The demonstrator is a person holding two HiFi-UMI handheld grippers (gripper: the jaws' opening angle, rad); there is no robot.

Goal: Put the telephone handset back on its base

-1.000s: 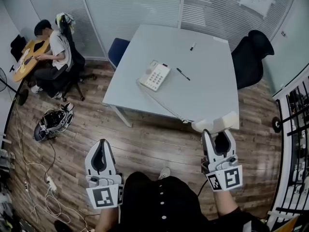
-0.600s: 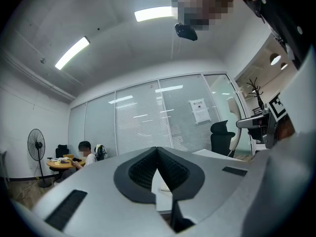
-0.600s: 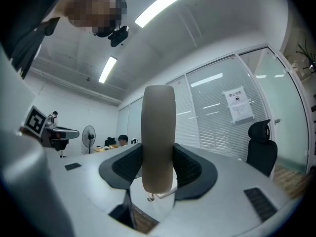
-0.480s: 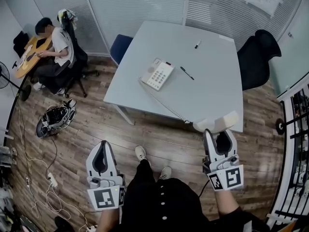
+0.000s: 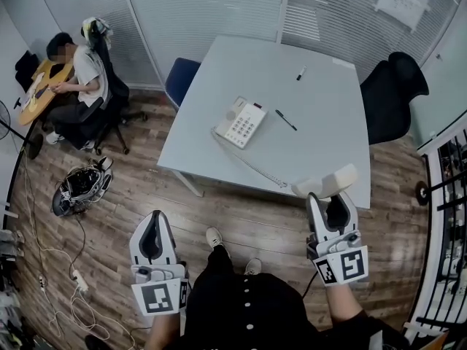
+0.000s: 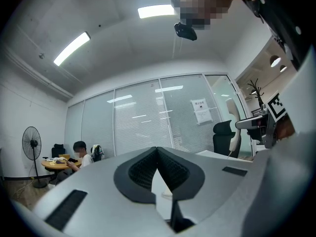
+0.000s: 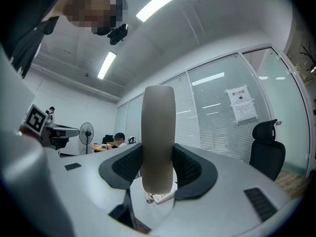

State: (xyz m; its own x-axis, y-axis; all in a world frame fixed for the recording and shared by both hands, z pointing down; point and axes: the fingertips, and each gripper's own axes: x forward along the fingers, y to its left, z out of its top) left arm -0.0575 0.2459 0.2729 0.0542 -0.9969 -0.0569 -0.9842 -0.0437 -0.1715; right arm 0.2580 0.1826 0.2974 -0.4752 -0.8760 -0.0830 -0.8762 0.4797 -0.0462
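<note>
Two jaws of our right hand-held gripper clamp the handset — lower it squarely onto the base ahead-left.

Person: black top with a row of small white buttons down the front; pale shoes.

Left gripper and right gripper: white moulded shells, each finger lined with black ribbed pads. Narrow black slots set into the shell faces. At each near end, a cube with black-and-white square markers.
</note>
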